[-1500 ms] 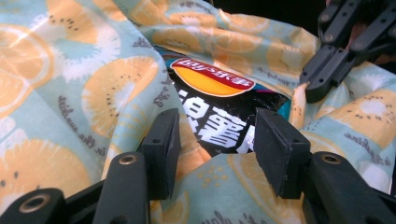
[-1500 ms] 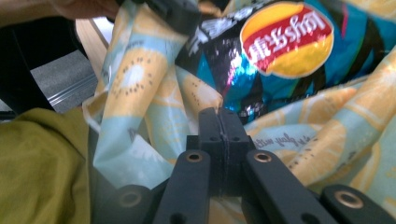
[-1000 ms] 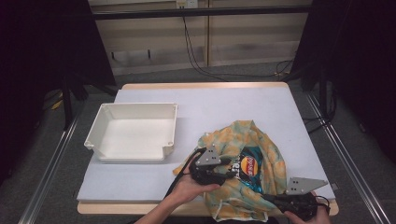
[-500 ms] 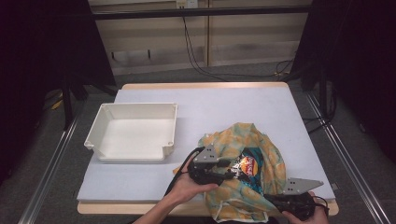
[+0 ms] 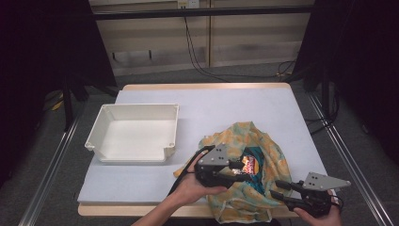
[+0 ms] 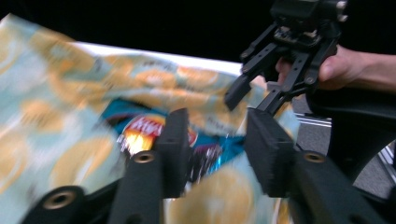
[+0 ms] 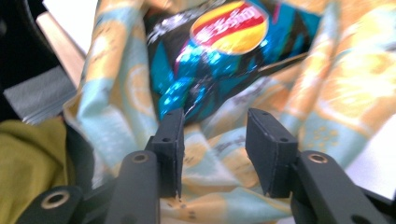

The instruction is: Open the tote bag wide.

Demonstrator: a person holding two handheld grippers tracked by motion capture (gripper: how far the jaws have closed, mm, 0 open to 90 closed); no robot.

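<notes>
Both claws gape (left, right) over the chip bag; high view adds a tray.

White bin sits on the table

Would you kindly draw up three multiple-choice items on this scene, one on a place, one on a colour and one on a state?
1. Where does the white tray stand relative to the patterned cloth?
A. On the table's left part, apart from the cloth
B. On top of the cloth
C. At the table's right edge

2. What is the main colour of the snack bag?
A. Green
B. Blue
C. White

3. How do the right gripper jaws stand?
A. Shut on the tray
B. Shut on the bag
C. Open over the cloth

Answers:
1 A, the high view shows bare table between tray and cloth.
2 B, its shiny blue foil shows in the right gripper view.
3 C, a gap shows between its pads.
</notes>
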